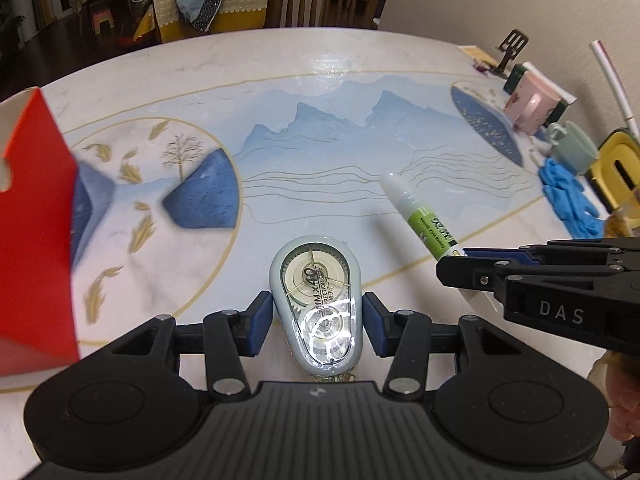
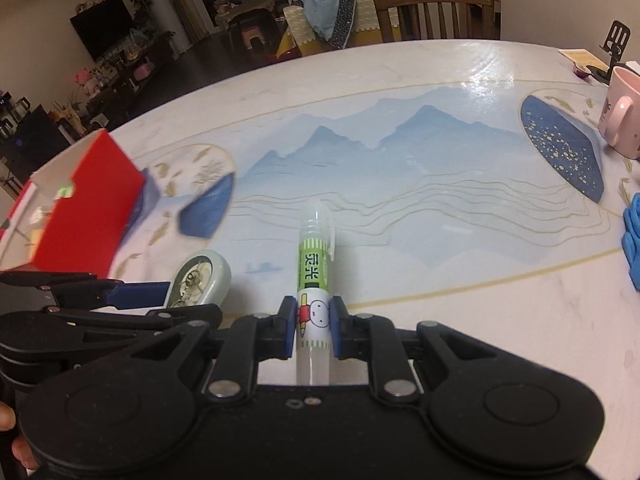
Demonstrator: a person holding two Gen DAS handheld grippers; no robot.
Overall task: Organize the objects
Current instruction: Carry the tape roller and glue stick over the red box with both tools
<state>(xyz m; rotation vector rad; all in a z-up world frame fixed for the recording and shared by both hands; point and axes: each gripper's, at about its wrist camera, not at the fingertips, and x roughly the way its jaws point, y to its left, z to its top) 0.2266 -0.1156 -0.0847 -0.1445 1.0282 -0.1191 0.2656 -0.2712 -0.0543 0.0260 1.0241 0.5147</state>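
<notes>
So the big printed table takes up most of both views — mountain artwork across the middle, a pink mug and some blue gloves off on the right edge. At the left sits an open red box, with some small bits already visible inside it in the right wrist view, though too blurry to name.

Both hands are loaded. The left gripper is clamped on a pale correction tape dispenser, pads pressing its sides. The right gripper is closed tight around a white-and-green correction pen, cap pointing away from the camera. Both items look lifted off the table, side by side.

My read: this is the carry step, with the red box as the likely drop spot. Next move calls for getting each gripper over the box opening — one at a time, probably, since it looks narrow — then letting go without clipping the wall.
</notes>
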